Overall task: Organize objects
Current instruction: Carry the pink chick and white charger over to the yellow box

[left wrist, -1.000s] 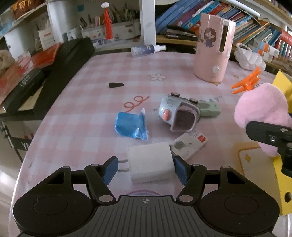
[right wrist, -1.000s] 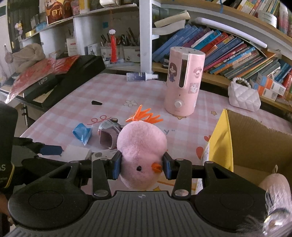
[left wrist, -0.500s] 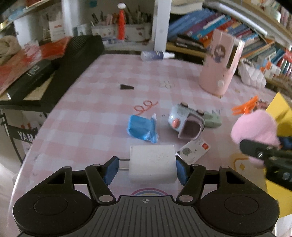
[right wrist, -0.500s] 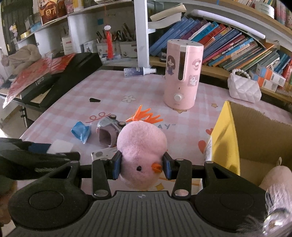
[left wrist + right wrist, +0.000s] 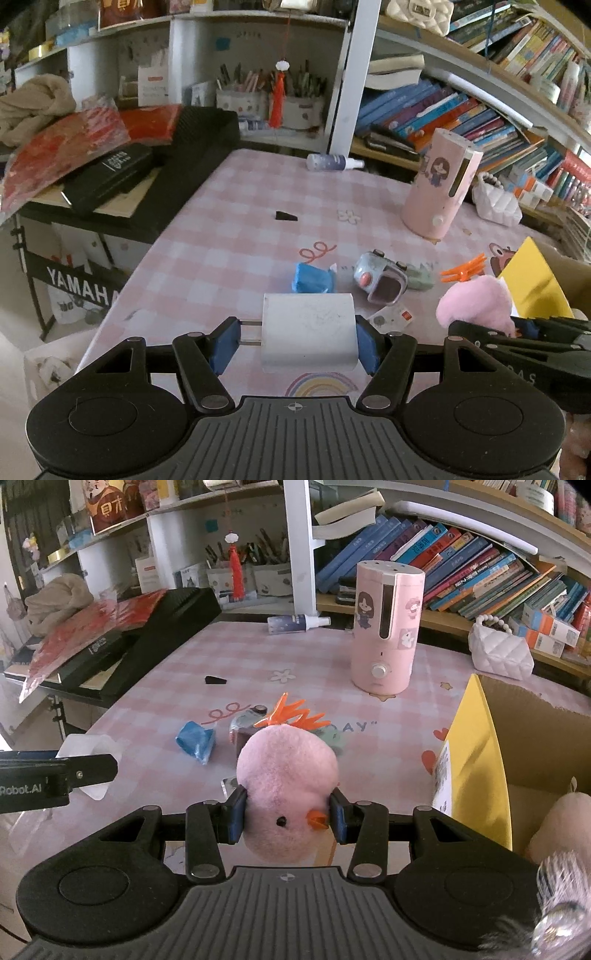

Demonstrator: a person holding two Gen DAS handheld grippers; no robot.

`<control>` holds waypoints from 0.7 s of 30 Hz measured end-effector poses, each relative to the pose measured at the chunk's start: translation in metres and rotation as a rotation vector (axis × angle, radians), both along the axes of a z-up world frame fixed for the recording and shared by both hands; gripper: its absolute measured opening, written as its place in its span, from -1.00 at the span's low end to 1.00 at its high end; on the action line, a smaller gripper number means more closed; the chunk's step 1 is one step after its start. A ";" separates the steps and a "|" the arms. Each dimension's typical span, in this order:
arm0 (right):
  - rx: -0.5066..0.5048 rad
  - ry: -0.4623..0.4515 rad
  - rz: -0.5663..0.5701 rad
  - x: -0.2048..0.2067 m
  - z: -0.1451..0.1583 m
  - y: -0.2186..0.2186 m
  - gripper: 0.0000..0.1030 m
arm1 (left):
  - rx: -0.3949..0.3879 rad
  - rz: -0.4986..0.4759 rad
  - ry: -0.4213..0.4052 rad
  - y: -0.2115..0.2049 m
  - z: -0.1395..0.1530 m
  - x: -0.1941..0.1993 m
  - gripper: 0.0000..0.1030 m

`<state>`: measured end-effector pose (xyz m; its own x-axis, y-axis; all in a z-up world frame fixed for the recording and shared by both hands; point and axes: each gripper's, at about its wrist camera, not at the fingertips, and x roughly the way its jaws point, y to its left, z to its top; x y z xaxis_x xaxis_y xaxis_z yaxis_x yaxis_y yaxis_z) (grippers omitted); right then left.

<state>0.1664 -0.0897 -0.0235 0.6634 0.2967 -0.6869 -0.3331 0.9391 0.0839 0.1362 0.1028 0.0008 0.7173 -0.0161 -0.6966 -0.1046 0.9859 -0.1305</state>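
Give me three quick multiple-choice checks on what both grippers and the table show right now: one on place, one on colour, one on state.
1. Where is the cardboard box?
A. On the table's right side
B. On the shelf
C. Under the keyboard

2. What colour is the crumpled wrapper on the table?
A. Green
B. Blue
C. Red

3. What is the left gripper doing?
A. Open over the table
B. Shut on nothing
C. Shut on the white charger

Answers:
1. A, its yellow flap stands beside the right gripper.
2. B, it lies blue beside the toy helmet.
3. C, both pads press the charger's sides; the right gripper likewise grips the pink plush chick.
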 end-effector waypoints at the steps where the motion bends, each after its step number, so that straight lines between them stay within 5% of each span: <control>1: 0.000 -0.002 0.000 -0.003 0.001 0.001 -0.20 | -0.002 -0.001 0.000 0.001 0.000 -0.003 0.25; 21: -0.004 0.016 -0.017 -0.076 0.008 0.023 -0.20 | -0.027 -0.114 -0.045 0.014 0.009 -0.075 0.25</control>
